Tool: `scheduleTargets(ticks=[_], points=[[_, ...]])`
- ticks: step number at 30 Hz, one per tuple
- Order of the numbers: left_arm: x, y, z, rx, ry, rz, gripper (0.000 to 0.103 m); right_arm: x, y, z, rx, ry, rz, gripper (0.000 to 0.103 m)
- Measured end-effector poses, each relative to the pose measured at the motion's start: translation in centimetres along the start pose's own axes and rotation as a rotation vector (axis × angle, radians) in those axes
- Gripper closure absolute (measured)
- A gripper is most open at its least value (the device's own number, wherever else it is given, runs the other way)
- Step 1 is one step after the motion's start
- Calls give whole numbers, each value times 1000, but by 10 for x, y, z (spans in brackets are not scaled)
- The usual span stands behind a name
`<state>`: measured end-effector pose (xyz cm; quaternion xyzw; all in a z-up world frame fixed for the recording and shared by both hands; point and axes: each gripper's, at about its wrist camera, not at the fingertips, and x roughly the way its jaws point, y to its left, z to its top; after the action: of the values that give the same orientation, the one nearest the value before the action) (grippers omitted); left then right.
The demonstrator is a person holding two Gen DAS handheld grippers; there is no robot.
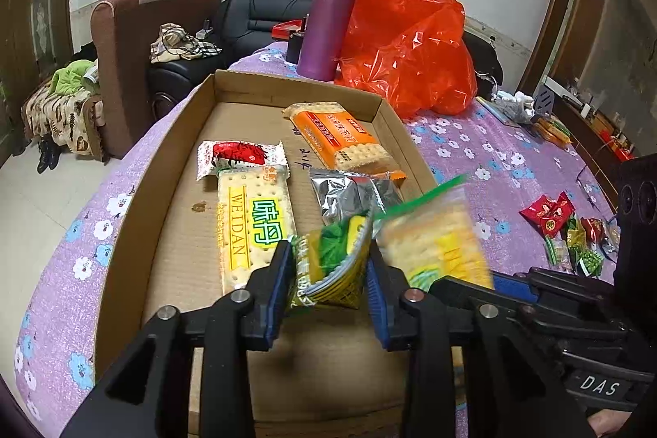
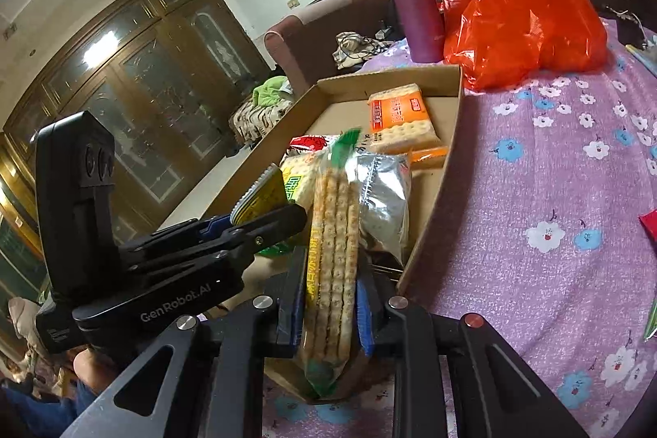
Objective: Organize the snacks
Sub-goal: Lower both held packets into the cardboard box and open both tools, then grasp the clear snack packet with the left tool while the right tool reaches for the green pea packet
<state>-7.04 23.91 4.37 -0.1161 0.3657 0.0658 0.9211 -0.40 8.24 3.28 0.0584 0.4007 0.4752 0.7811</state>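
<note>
Over the box [image 1: 230, 89], left tongs [image 1: 328, 269] clamp a light, crinkly, slippery packet [image 1: 332, 265]; right tongs [image 2: 328, 310] clamp brittle crackers [image 2: 332, 257] by the flat faces — gently.

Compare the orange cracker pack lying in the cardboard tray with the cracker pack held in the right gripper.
The orange-labelled cracker pack lies flat on the floor of the cardboard tray, touched by nothing; the clear yellow-and-green cracker pack stands on edge above the tray, clamped between the jaws of the right gripper. The orange pack's label runs orange; the held pack's runs yellow with a green end. Both are clear wrappers showing pale dimpled crackers.
</note>
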Motion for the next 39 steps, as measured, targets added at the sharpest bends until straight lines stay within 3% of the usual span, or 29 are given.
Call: scheduleTargets(ticks=[4, 12, 23, 27, 37, 39], points=[[-5, 1, 0, -2, -22, -13, 57, -6, -2, 0, 9, -19, -1, 77], [-12, 7, 0, -41, -70, -30, 53, -22, -3, 2, 13, -97, -13, 77], [-20, 14, 0, -79, -111, -50, 53, 6, 8, -5, -42, 42, 22, 76], [-24, 15, 0, -90, -135, -48, 43, -11, 6, -1, -36, -29, -24, 76], [-41, -9, 3, -32, -158, -21, 43, -82, -23, 10, 120, -146, -32, 74], [-48, -19, 5, -4, -169, -27, 43, -99, -34, 11, 152, -158, -41, 68]])
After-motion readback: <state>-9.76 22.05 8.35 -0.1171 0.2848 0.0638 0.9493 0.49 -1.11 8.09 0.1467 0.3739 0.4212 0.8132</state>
